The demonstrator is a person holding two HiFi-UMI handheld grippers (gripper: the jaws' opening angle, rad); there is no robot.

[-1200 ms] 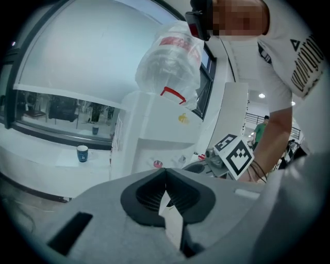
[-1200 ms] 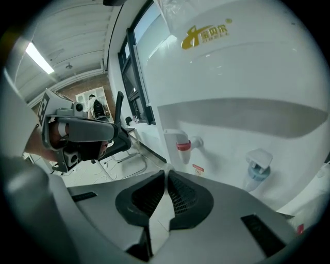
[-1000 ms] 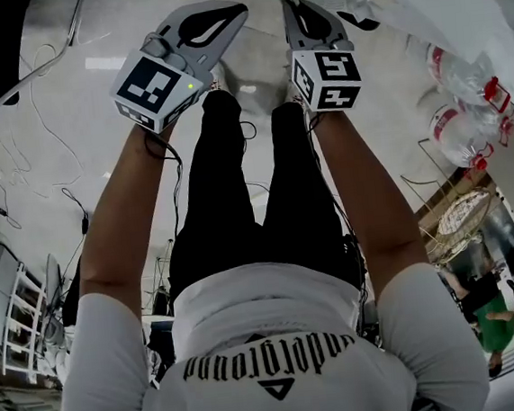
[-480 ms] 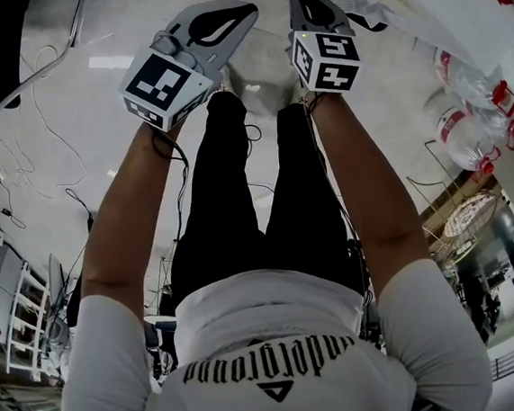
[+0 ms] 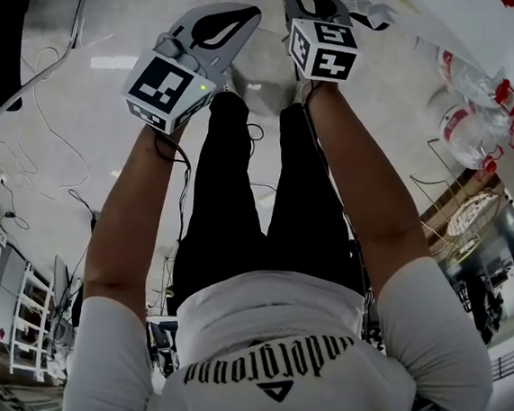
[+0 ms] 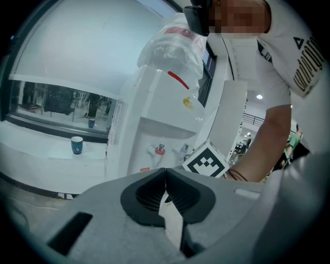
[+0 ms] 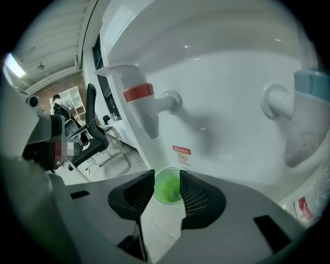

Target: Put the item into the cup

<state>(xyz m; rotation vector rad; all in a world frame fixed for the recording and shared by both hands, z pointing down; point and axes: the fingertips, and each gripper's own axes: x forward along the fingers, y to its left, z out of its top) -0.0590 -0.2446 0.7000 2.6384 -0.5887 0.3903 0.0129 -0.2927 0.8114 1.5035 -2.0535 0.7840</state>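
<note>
Green cup (image 7: 167, 186) sits right at the tips of your right gripper (image 7: 166, 179). Its jaws have just been opening and stand spread, framing the rim, apparently without pinching. Stay centred over it; no item shows. Behind it is the water dispenser (image 7: 232, 93), its red tap (image 7: 140, 105) overhanging above-left and its blue tap (image 7: 309, 118) far right. Your left gripper (image 6: 165, 172) is pressed together, empty.

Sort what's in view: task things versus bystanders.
Job: green cup; right gripper, jaws just opening, cup showing in their gap, ungripped.
Lying about: water dispenser, blue mug, office chair, plastic bottles.
</note>
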